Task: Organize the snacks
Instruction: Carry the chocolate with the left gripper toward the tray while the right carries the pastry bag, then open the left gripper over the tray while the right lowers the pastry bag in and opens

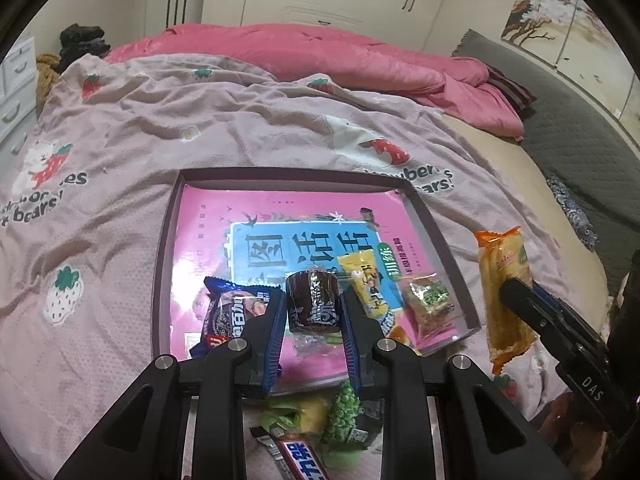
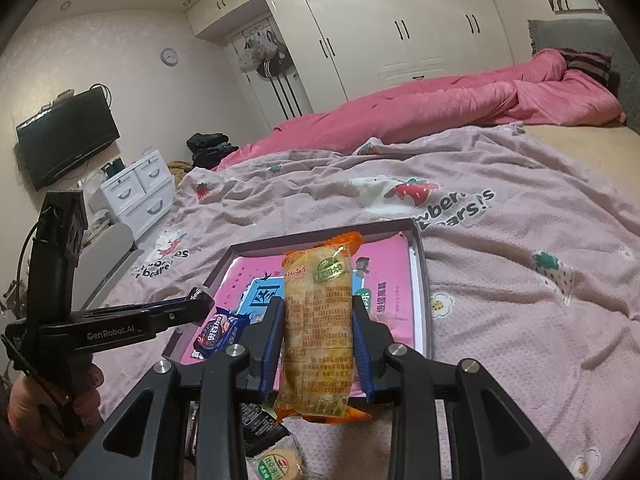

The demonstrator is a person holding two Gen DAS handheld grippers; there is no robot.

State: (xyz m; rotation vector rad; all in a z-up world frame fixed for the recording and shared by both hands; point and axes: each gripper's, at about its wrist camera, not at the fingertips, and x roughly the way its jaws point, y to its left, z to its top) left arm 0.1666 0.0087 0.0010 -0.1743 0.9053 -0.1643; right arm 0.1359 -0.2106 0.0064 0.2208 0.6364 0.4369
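Observation:
A shallow box (image 1: 162, 248) lined with a pink printed sheet lies on the bed. My left gripper (image 1: 313, 300) is shut on a brown wrapped cup snack (image 1: 312, 298), held over the box's near edge. In the box lie a blue cookie pack (image 1: 234, 312), a yellow packet (image 1: 366, 284) and a small clear packet (image 1: 430, 306). My right gripper (image 2: 318, 314) is shut on a long orange-ended cracker pack (image 2: 318, 328), held upright above the box (image 2: 418, 280). It also shows in the left wrist view (image 1: 502, 292), right of the box.
Loose snacks lie on the blanket below my left gripper: a green pea bag (image 1: 342, 416) and a chocolate bar (image 1: 298, 458). A round biscuit pack (image 2: 280, 460) lies under my right gripper. A pink duvet (image 1: 320, 56) is heaped at the back.

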